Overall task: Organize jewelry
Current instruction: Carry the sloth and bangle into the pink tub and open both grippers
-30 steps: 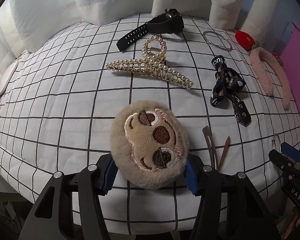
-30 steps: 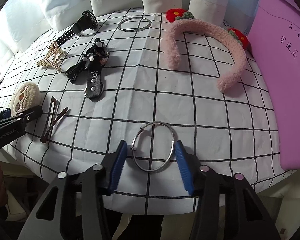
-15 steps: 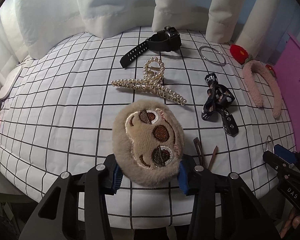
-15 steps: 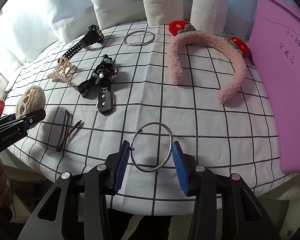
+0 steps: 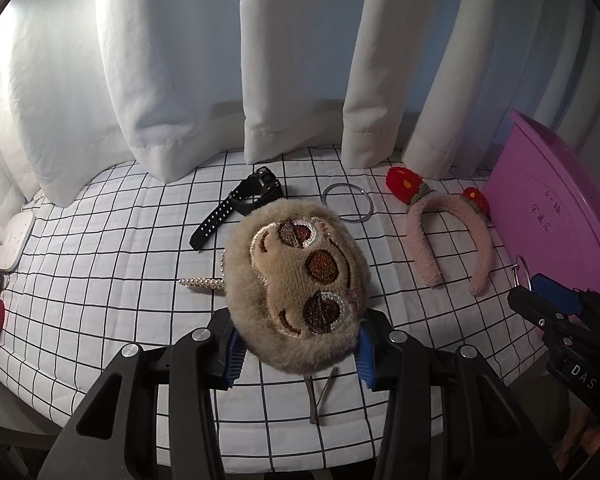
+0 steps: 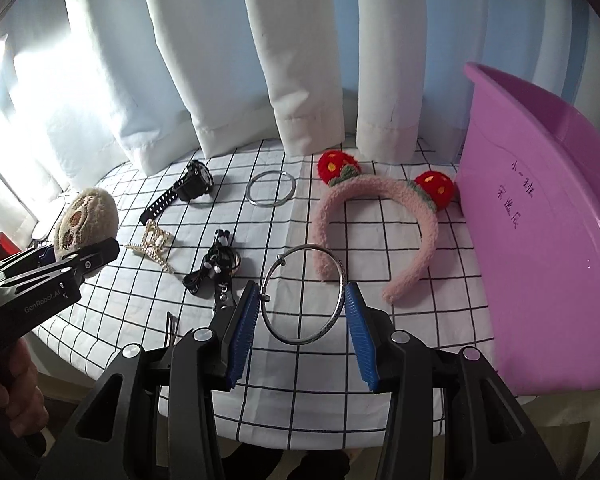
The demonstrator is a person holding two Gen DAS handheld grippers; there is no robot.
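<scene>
Left wrist view: the left gripper (image 5: 298, 350) has its blue pads clamped on a plush sloth-face hair clip (image 5: 296, 292), held above the checked tablecloth (image 5: 100, 264); a black watch (image 5: 244, 204), a loose metal bangle (image 5: 348, 208) and a pink headband (image 5: 444, 236) lie beyond.

Right wrist view: the right gripper (image 6: 300, 330) pinches a silver bangle (image 6: 302, 294) across its width, off the cloth, near the purple basin (image 6: 540, 248). The step looks like carrying both pieces; next, each must clear the basin's rim before release.

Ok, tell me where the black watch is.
In the right wrist view the black watch lies far left on the checked cloth, near the curtain, left of the loose silver ring.
</scene>
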